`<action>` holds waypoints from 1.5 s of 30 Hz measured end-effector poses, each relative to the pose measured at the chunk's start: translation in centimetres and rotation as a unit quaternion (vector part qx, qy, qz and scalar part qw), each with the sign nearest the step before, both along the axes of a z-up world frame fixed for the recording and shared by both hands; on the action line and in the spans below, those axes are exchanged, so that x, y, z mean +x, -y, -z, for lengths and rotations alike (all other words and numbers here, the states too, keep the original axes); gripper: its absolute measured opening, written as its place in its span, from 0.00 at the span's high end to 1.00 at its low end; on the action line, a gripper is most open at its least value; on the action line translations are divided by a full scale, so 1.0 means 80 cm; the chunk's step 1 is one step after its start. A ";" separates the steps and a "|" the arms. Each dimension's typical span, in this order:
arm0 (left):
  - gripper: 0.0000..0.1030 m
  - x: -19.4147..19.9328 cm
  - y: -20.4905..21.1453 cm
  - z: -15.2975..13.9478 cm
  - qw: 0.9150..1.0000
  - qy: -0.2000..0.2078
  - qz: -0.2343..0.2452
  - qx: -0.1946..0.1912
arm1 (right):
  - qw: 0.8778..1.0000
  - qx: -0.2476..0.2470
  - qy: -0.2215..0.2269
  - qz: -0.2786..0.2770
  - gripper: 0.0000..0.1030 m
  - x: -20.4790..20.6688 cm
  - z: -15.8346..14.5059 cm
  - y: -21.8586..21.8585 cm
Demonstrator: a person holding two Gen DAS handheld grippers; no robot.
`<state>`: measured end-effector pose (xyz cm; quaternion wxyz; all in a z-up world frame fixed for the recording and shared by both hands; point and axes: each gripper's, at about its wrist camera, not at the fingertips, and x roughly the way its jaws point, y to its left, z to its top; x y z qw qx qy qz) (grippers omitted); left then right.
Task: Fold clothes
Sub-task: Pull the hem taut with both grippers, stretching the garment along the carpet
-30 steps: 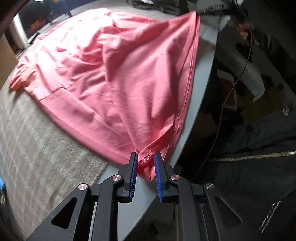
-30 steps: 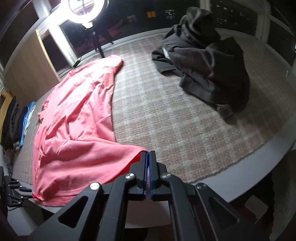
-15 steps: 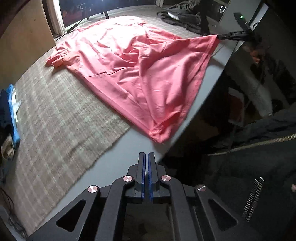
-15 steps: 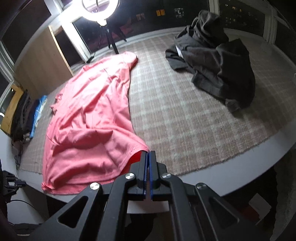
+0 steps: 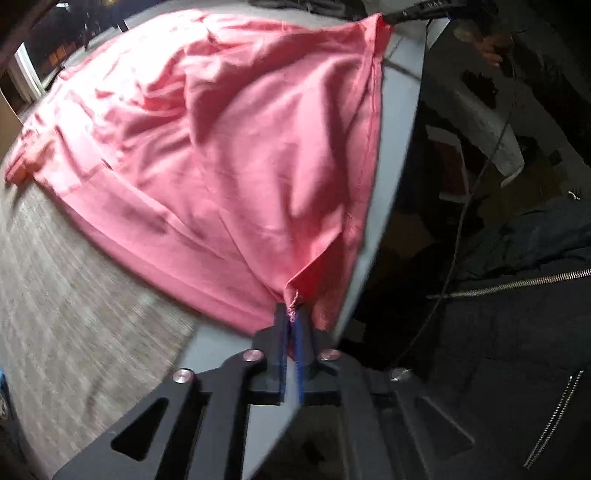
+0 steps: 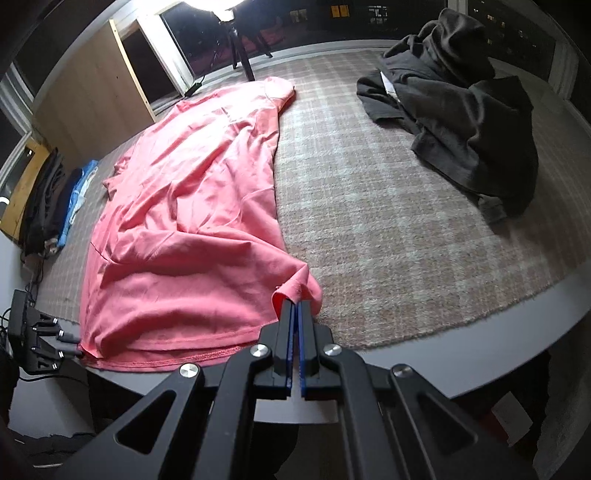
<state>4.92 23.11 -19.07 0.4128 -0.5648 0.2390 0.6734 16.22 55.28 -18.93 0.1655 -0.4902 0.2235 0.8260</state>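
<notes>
Pink garment (image 6: 184, 229) lay spread flat on the plaid mat (image 6: 388, 221), long axis running near to far, left of the mat's centre. Its near hem hung over the mat edge onto the grey table rim (image 6: 517, 317).

Left gripper (image 5: 291, 317): jaws pressed together, pinching a bunched near corner of the pink garment (image 5: 221, 147). The cloth rose straight out of the fingertips and fanned away to the far left. Frame was motion-blurred, but pink fabric was visible between the blue pads.

Right gripper (image 6: 295, 314): jaws pressed together, pinching the other near corner. A small fold of hem puckered up just above the fingertips, and the rest of the garment lay to the left and far of it.

In the left wrist view the right gripper (image 5: 413, 11) showed at the far right corner of the cloth. In the right wrist view the left gripper (image 6: 55, 343) sat at the near left corner, hem stretched between the two.

Dark grey clothes (image 6: 461, 110) were heaped at the far right of the mat, well apart from the pink one. Blue and dark items (image 6: 74, 195) were stacked at the far left edge.
</notes>
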 end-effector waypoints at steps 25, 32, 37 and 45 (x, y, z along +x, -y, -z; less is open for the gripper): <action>0.79 0.042 -0.002 -0.014 0.994 -0.089 0.024 -0.060 | 0.999 0.007 0.021 -0.037 0.98 -0.009 0.013 0.010; 0.99 0.037 -0.024 -0.007 0.995 -0.054 0.010 -0.079 | 0.997 0.006 0.018 -0.068 0.98 -0.018 0.013 0.001; 0.99 0.029 0.009 -0.066 0.991 -0.079 -0.102 -0.040 | 0.998 -0.002 -0.005 -0.069 0.98 -0.012 -0.001 -0.010; 0.99 0.016 0.090 -0.162 0.948 -0.122 -0.292 0.014 | 0.994 -0.004 -0.083 -0.076 0.98 -0.002 -0.069 0.008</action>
